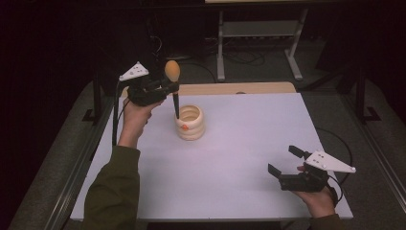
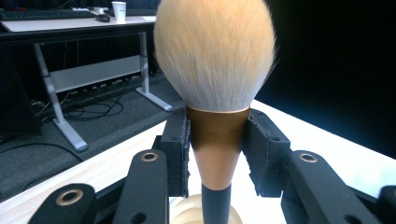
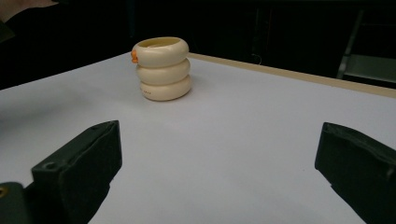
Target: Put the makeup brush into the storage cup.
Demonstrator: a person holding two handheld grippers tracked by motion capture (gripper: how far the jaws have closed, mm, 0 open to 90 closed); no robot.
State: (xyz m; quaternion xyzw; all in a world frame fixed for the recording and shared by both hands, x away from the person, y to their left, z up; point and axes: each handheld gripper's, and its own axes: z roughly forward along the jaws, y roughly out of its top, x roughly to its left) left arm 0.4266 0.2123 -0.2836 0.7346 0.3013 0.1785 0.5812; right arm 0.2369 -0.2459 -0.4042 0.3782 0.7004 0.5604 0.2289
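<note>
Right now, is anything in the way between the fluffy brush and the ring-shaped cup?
Nothing visible. The left gripper holds the makeup brush upright right above the cream holder, whose opening looks free, handle tip at its rim.

Brightness: the white desk (image 1: pixel 239 158) is lit evenly from above; the room around it is nearly black.
Shadows: soft and faint, one beside the cream holder (image 3: pixel 163 70).
Glare: none on the desk.
Focus: the brush (image 2: pixel 215 60) is slightly soft up close, its bristle edges fuzzy; the black jaws low in the right gripper view are blurred.
Grain: the high view is coarse and low in detail.
</note>
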